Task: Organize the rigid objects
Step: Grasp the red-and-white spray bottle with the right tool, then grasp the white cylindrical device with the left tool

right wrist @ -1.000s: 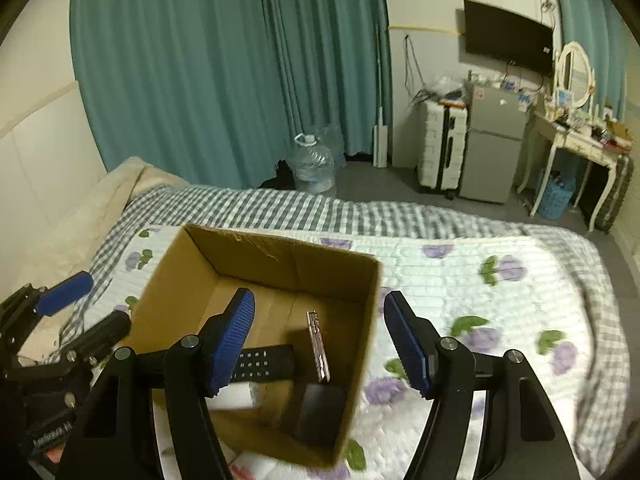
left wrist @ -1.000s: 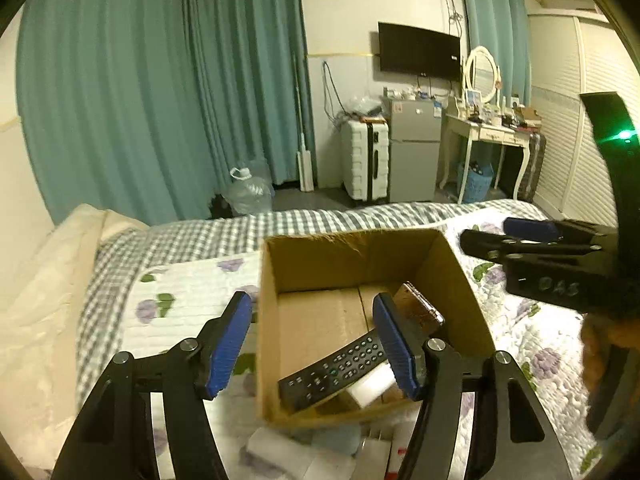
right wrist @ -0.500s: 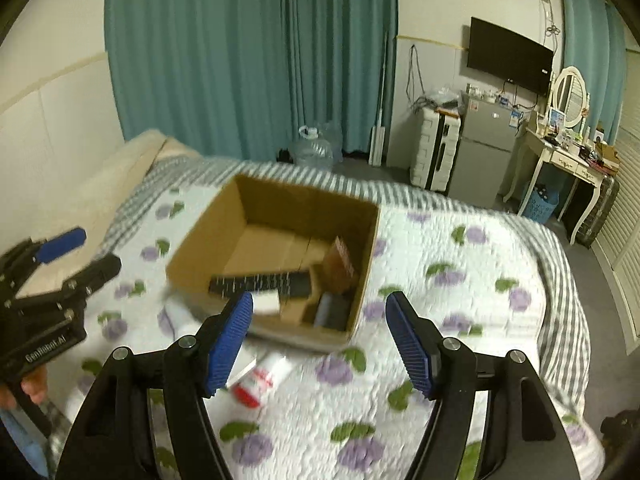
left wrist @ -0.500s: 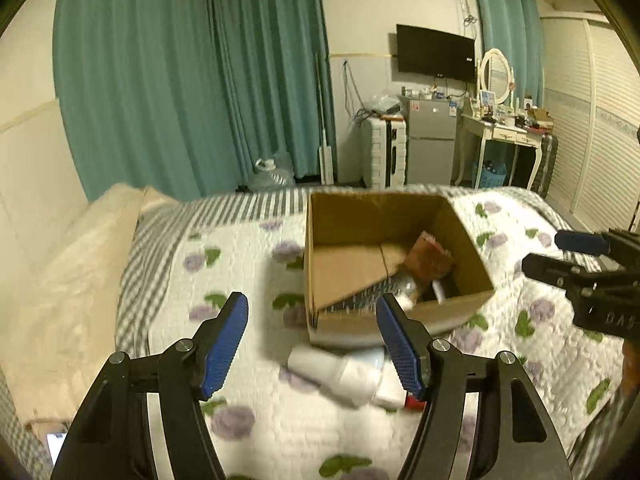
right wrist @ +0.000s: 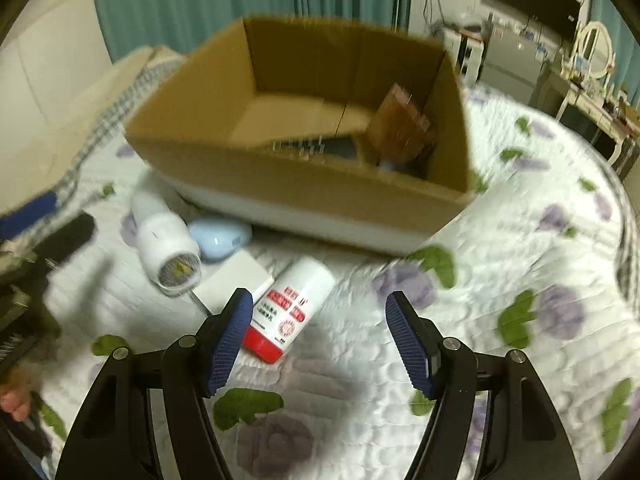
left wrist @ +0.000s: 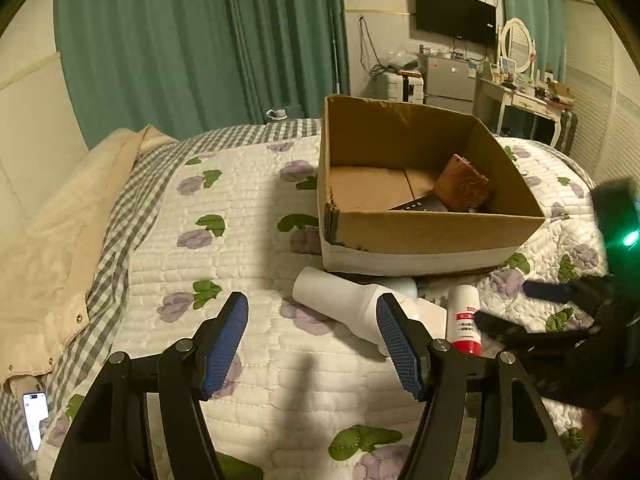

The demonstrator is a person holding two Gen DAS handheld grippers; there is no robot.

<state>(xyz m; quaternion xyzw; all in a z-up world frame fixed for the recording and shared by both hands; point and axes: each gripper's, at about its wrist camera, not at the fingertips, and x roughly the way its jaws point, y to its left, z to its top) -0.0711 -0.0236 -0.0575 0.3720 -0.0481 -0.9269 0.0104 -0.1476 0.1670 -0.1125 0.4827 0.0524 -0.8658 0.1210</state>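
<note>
A cardboard box (left wrist: 424,236) (right wrist: 304,184) sits on the bed, holding a black remote (left wrist: 420,205) and a brown box (left wrist: 460,186) (right wrist: 400,128). In front of it lie a white cylindrical device (left wrist: 340,300) (right wrist: 166,246), a pale blue object (right wrist: 218,238), a flat white box (right wrist: 232,282) and a white bottle with a red cap (left wrist: 464,320) (right wrist: 286,312). My left gripper (left wrist: 312,344) is open and empty, just before the white device. My right gripper (right wrist: 320,344) is open and empty, its left finger beside the bottle.
The floral quilt (left wrist: 240,216) covers the bed. A beige cloth (left wrist: 52,240) and a phone (left wrist: 35,412) lie at the left edge. Curtains, a fridge, a TV and a dressing table stand behind.
Both grippers have pulled back from over the box and dropped lower toward the quilt. The loose items in front of the box have come into view. The right view is blurred by motion.
</note>
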